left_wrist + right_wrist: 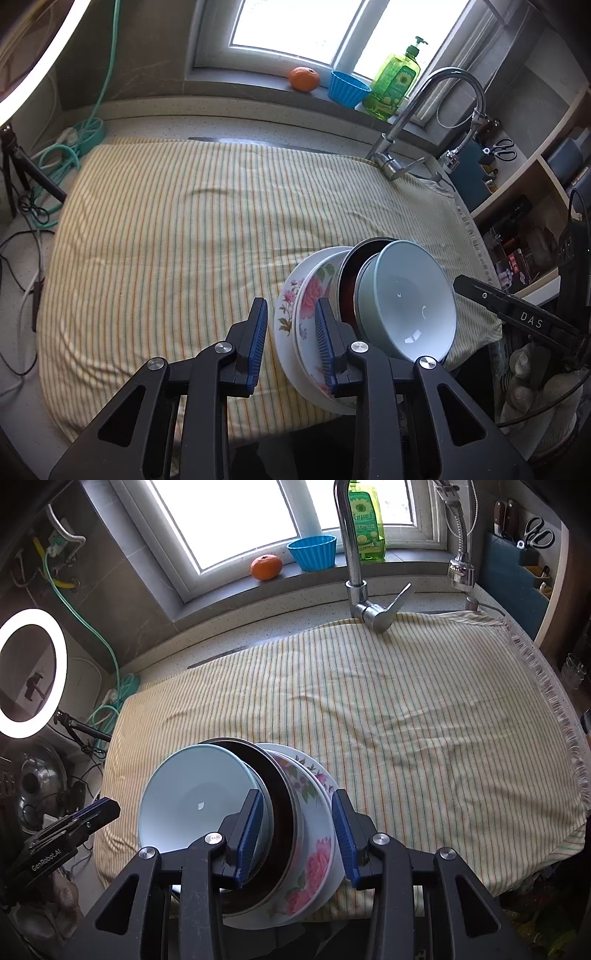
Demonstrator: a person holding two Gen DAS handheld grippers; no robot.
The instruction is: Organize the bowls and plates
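Though half hidden up close, tilted dish stack; left claw released, right claw released astride it.

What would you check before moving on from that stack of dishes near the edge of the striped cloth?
1. Left gripper clear of the dishes: not ok, one finger lies against the floral plate.
2. Right gripper released: ok, jaws open astride the stack, nothing clamped.
3. Stack nested in order, pale blue bowl over dark bowl over floral plates: ok.
4. Stack sitting level: cannot tell.
5. Stack fully on the striped cloth: cannot tell, its near rim is hidden.
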